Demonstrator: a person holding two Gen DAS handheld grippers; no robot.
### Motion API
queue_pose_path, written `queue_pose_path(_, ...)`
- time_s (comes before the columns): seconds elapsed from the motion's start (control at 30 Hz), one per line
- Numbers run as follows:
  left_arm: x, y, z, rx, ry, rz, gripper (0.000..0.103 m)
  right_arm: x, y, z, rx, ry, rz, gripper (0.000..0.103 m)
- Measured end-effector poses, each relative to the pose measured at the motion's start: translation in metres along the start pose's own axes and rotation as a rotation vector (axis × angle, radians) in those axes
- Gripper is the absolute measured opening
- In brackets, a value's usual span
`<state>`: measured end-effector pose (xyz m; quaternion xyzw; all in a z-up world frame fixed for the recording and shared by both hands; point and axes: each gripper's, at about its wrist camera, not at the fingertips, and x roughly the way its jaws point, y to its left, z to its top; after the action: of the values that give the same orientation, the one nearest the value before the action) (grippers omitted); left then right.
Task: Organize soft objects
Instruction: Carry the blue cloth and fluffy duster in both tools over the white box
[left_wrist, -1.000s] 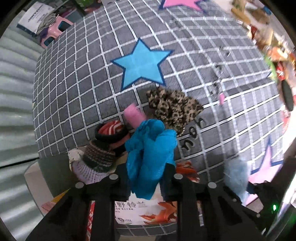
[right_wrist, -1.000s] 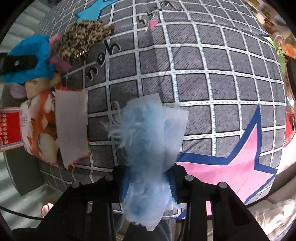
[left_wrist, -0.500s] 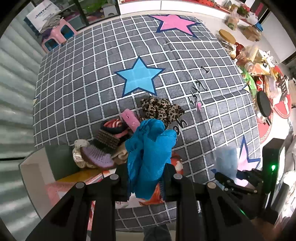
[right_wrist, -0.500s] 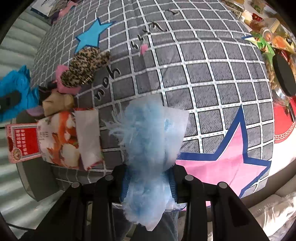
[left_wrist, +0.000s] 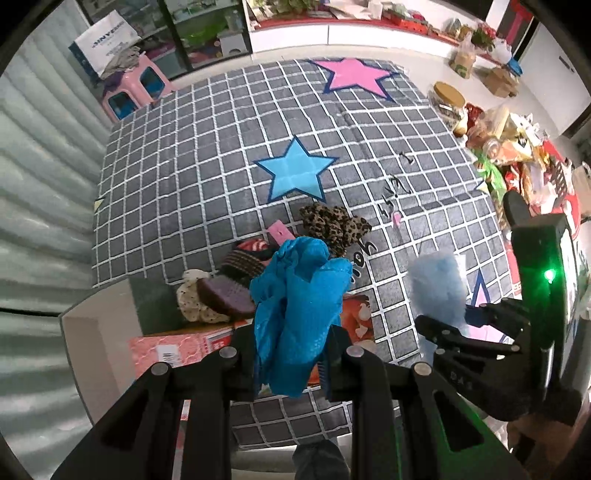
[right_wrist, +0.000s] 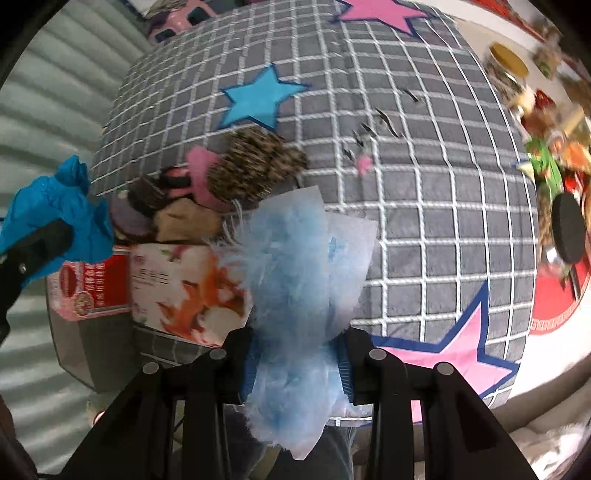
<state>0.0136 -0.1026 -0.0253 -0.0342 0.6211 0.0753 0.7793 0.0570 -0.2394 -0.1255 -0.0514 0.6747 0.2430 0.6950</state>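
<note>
My left gripper (left_wrist: 291, 363) is shut on a crumpled bright blue cloth (left_wrist: 299, 306), held high above the grey checked mat (left_wrist: 192, 155). My right gripper (right_wrist: 295, 363) is shut on a fluffy pale blue item in a clear wrapper (right_wrist: 295, 280); it also shows at the right of the left wrist view as the pale blue item (left_wrist: 437, 286). Below lies a pile of soft things: a leopard-print piece (left_wrist: 332, 223), a pink piece (left_wrist: 280, 232), a striped knit piece (left_wrist: 242, 262) and a purple knit piece (left_wrist: 223, 299). The blue cloth (right_wrist: 55, 210) appears at the left of the right wrist view.
A red and orange printed box (right_wrist: 184, 291) lies at the mat's near edge beside a grey bin (left_wrist: 96, 317). Jars and snack packets (left_wrist: 491, 129) crowd the floor right of the mat. A pink stool (left_wrist: 133, 85) stands beyond the far left corner.
Both grippers have risen well above the mat with their loads still held, so the pile and mat look smaller. The right gripper has come into the left wrist view.
</note>
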Motion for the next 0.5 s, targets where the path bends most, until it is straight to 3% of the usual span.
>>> queue_pose_path(0.5, -0.036, 0.08, -0.029, -0.19, -0.072, 0.02, 0.025, -0.026, 0.094, 0.019, -0.19, -0.063, 0.001, 0.038)
